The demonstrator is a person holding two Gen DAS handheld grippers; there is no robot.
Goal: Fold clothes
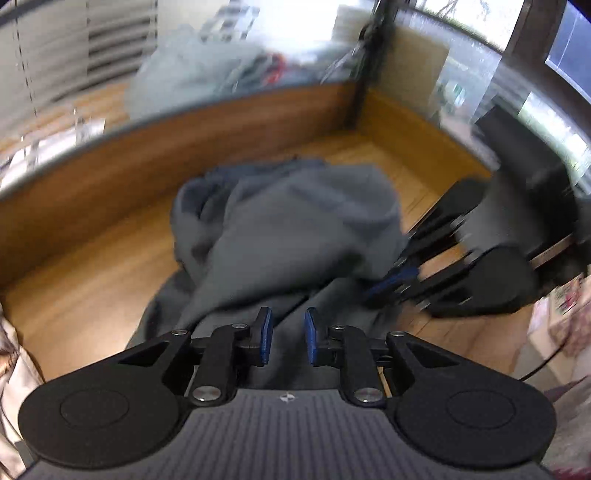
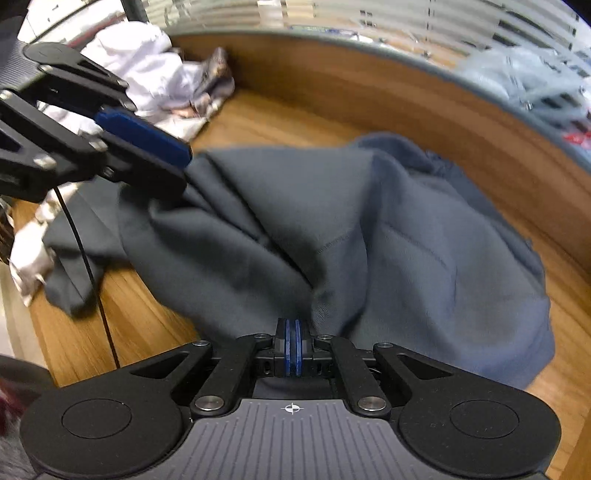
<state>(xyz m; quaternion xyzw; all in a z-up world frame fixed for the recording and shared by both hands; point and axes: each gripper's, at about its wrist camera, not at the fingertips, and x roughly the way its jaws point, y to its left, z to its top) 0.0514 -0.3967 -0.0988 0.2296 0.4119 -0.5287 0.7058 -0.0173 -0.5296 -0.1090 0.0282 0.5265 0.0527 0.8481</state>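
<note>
Grey garment (image 2: 332,229): rumpled heap mid-table (image 1: 92,266), toward its far edge; folding barely begun, I judge. My right gripper (image 2: 294,347) pinches a fold; my left gripper (image 1: 288,338) stands slightly parted, holding nothing.

Bare table (image 2: 280,114) beyond grey garment (image 2: 332,229) (crumpled), white clothes (image 2: 147,74) crowding far corner

Bright daylight from windows (image 1: 461,33) behind, blown-out glare, heavy motion blur, fisheye bending at edges, soft shadows
</note>
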